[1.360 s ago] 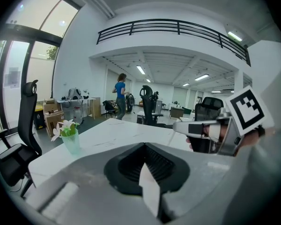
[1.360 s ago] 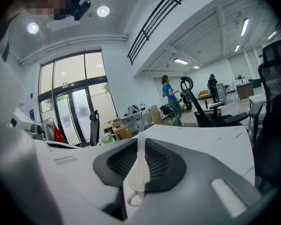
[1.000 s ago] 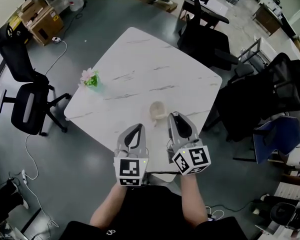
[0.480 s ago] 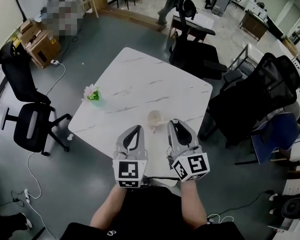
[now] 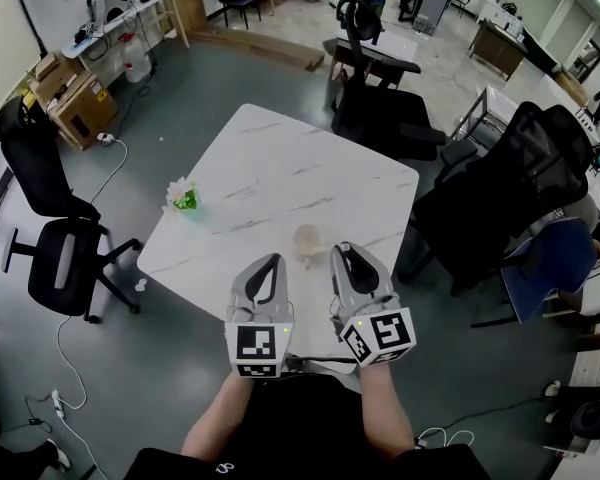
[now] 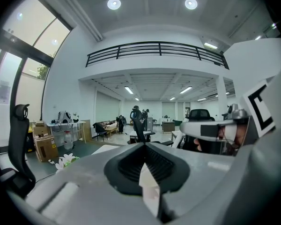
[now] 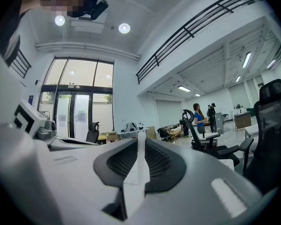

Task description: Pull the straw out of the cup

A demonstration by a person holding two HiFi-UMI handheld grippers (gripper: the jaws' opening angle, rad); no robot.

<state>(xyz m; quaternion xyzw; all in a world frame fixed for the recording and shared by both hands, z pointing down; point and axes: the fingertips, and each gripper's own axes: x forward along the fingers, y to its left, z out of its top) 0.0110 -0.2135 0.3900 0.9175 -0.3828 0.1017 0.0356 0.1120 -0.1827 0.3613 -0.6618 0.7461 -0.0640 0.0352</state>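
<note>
A pale cup (image 5: 308,238) stands near the front edge of the white marble table (image 5: 280,158). My right gripper (image 5: 346,252) hovers just right of the cup and points level. In the right gripper view its jaws (image 7: 140,142) stand nearly together around a thin white upright strip, which looks like the straw (image 7: 141,159) and pokes a little above the tips. The head view is too small to show the straw. My left gripper (image 5: 271,261) hangs left of the cup. Its pads (image 6: 144,148) meet with nothing between them.
A small vase of flowers (image 5: 184,196) stands at the table's left edge. Black office chairs stand at the left (image 5: 55,258), the far side (image 5: 375,78) and the right (image 5: 500,198). Cardboard boxes (image 5: 75,103) sit far left. People stand in the far background.
Both grippers have risen a little in front of me. The right one's tip, close beside the cup a second ago, now sits slightly further from it. The head view has pulled back.
</note>
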